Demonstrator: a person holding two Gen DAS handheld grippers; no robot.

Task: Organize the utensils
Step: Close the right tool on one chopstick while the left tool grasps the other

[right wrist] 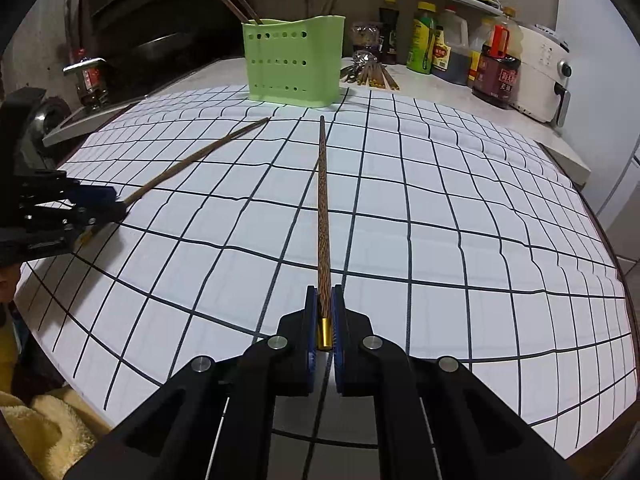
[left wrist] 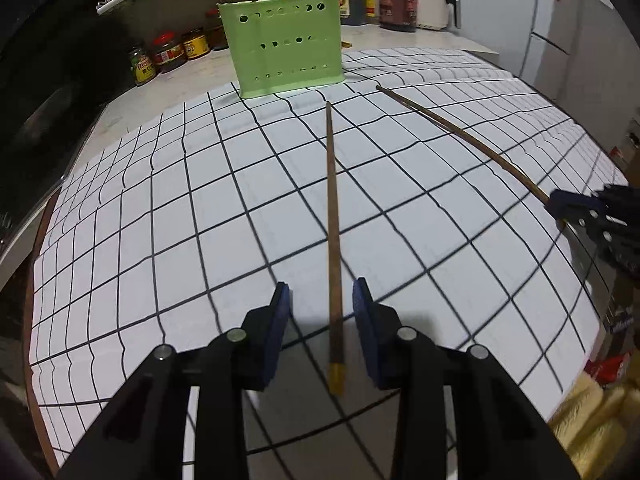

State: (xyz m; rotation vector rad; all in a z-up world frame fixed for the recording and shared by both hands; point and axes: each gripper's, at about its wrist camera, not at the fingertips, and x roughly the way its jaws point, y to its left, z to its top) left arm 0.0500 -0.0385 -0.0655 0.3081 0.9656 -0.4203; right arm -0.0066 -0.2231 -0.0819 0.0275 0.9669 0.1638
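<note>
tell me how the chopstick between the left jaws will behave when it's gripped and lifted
The chopstick is thin, straight wood, so probably stiff and light. Gripped near its gold cap, the long end may droop or swivel between the left gripper pads. On the flat mat, a nudge may well skid it.

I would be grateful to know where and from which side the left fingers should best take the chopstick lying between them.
Grip the chopstick at its thick end, just above the gold cap, coming down from above with one pad on each long side. It lies flat on the grid mat, tip toward the green holder, and the left gripper already straddles that end.
</note>
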